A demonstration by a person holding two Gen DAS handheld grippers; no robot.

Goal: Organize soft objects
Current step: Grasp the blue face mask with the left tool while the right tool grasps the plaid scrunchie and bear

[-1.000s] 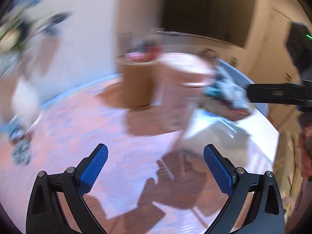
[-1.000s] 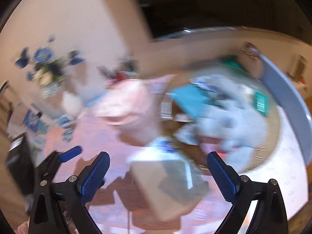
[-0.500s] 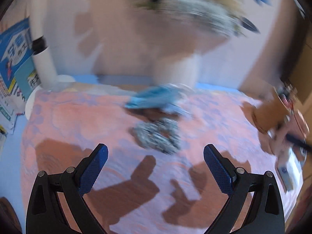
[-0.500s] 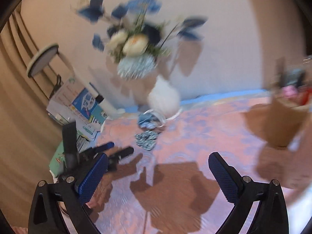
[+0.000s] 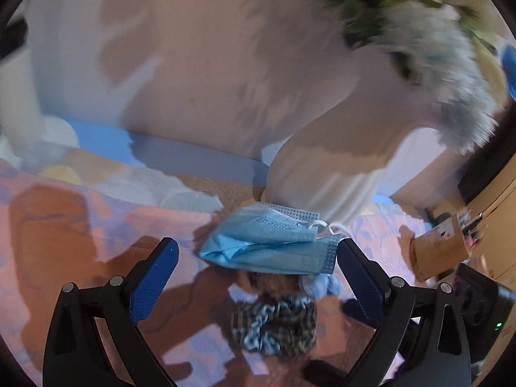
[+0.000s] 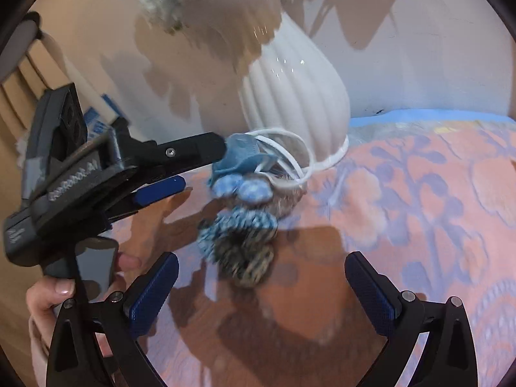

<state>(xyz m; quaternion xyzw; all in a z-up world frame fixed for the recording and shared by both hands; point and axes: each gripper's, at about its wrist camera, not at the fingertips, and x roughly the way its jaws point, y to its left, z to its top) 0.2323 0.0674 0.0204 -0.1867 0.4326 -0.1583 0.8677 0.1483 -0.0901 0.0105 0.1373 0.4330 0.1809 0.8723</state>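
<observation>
A light blue face mask lies crumpled on the pink flowered tablecloth at the foot of a white vase. Just in front of it sit a small blue gingham bow and a plaid scrunchie. My left gripper is open, its blue pads on either side of the mask and scrunchie, touching neither as far as I can see. From the right wrist view the left gripper reaches in from the left to the mask. My right gripper is open and empty, a little short of the scrunchie.
The ribbed white vase with blurred flowers stands right behind the pile, against the wall. A brown cardboard box sits off to the right. A hand holds the left gripper. Pink tablecloth stretches to the right.
Both grippers have swung from the basket side of the table and closed in on the mask and scrunchie by the vase, which now fill the views. Both stay open.
</observation>
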